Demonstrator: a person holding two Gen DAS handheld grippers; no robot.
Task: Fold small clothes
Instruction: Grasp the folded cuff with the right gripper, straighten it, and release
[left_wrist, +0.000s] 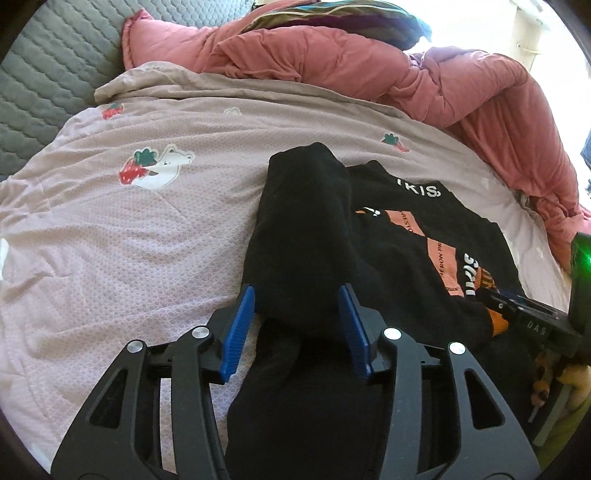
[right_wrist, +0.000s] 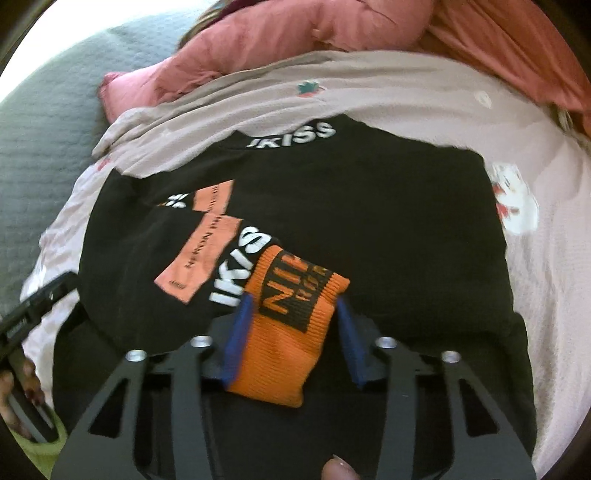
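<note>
Here, through my left wrist camera, my left gripper (left_wrist: 297, 325) sits low over the bed with its blue pads (left_wrist: 238, 332) spread wide apart. A black sleeve (left_wrist: 303, 229) of the sweatshirt (left_wrist: 399, 254) runs up between them, folded over on itself, and neither pad presses it as far as I can see, so this claw is open around the fabric, not clamping it. The sweatshirt lies flat on the pink printed sheet (left_wrist: 129, 240), its white lettering and orange patches facing up, just right of the sleeve. Beyond it a rumpled salmon comforter (left_wrist: 369, 66) is heaped along the far side, with a grey quilted mat (left_wrist: 48, 74) at the far left. My right gripper (left_wrist: 491, 304) shows at the right edge, at the orange cuff (left_wrist: 499, 325).

From my right wrist camera, my right gripper (right_wrist: 291, 321) has the orange cuff (right_wrist: 291, 332) lying between its blue pads (right_wrist: 236, 339). The left pad touches the knit; the right one stands a little off it, so I cannot tell whether I am truly gripping. The cuff rests on top of the black sweatshirt (right_wrist: 369, 221), which is spread across the pink sheet (right_wrist: 546, 295). The frame is somewhat blurred. My left gripper (right_wrist: 68, 277) appears at the left edge.
</note>
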